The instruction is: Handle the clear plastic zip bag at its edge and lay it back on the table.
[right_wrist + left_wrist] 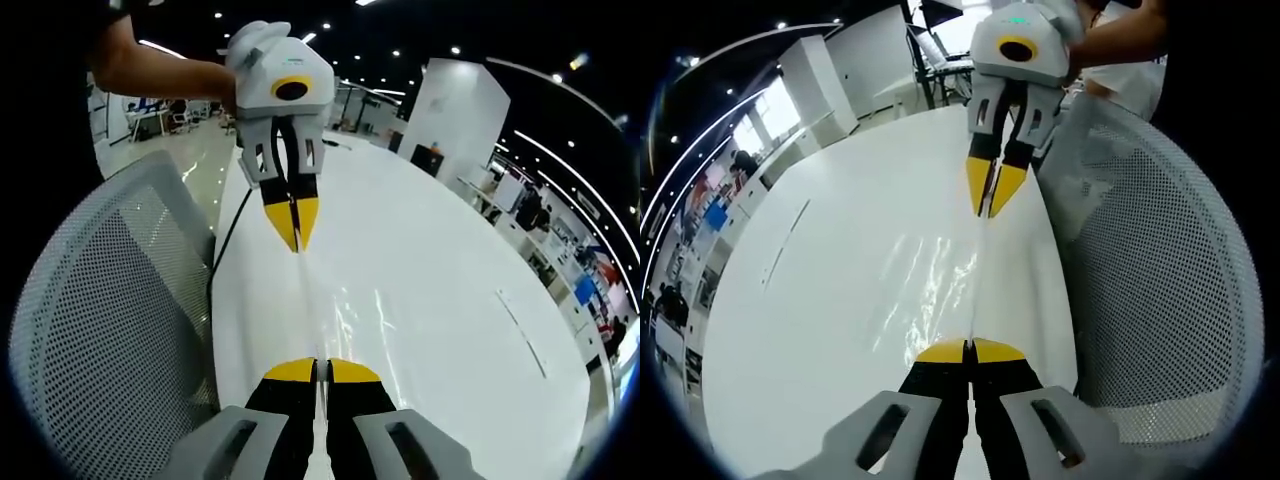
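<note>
The left claw (969,350) is closing its yellow tips together on one end of the clear plastic zip bag (930,285), and the right claw (314,370) is doing the same at the opposite end — both jaws look fully pinched, with only the thin film between them. The bag is hanging stretched edge-on between the two claws, running straight ahead from each one to the other, just above the white bench (830,290); its glossy wrinkles are showing ahead of the left claw and slightly to one side, over the bench top.

As a judgement, the risk now is in the release. The film is slippery and held only at a narrow strip, so uneven pulling could be dragging one end out of its jaws, letting the bag swing and fold on itself. The bag is also riding close to the bench rim, so letting go too far toward that side could be sending it off the bench.

Just beyond that rim, beside both claws, a grey mesh chair (100,330) is standing with its back close to the bench, crowding that side. A dark cable (222,250) is trailing along the bench edge ahead of the right claw. Farther out, an open office with desks and ceiling lights is showing.
</note>
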`<state>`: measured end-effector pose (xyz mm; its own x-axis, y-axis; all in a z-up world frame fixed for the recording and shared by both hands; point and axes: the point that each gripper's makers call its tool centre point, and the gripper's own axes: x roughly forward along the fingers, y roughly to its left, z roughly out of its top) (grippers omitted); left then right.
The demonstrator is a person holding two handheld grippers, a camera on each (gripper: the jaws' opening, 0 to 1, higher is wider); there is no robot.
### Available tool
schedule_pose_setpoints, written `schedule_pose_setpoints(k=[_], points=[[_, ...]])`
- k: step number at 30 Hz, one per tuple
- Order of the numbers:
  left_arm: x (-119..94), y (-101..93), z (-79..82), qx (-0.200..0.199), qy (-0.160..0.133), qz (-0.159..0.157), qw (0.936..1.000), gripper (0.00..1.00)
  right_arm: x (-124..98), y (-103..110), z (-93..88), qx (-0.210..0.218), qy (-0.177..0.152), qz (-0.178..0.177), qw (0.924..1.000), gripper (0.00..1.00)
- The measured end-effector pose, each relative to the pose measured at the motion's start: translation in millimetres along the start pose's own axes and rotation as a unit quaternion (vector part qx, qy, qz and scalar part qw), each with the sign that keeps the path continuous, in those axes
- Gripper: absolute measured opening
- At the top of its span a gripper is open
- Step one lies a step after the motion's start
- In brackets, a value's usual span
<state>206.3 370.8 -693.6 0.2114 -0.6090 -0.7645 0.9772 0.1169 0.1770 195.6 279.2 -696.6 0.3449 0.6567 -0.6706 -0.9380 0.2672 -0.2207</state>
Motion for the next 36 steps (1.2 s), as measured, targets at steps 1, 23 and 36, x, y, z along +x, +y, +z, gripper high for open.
schedule_pose_setpoints(k=[1,23,36], points=[[0.0,0.0,-0.1,0.0,0.0,0.0,1.0,0.0,0.0,0.1,-0.1,0.0,0.0,0.0,1.0,0.0],[-1.5,0.5,-1.0,-0.003,-0.003,0.002,1.0,0.0,-5.0,-0.1,-4.6,0.003,0.002,-0.004,1.0,0.0],[-1.3,3.3,1.3,-0.005,-0.006,0.005,1.0,0.0,-9.5,-1.2,-6.4,0.004,0.001,-0.007,1.0,0.0]])
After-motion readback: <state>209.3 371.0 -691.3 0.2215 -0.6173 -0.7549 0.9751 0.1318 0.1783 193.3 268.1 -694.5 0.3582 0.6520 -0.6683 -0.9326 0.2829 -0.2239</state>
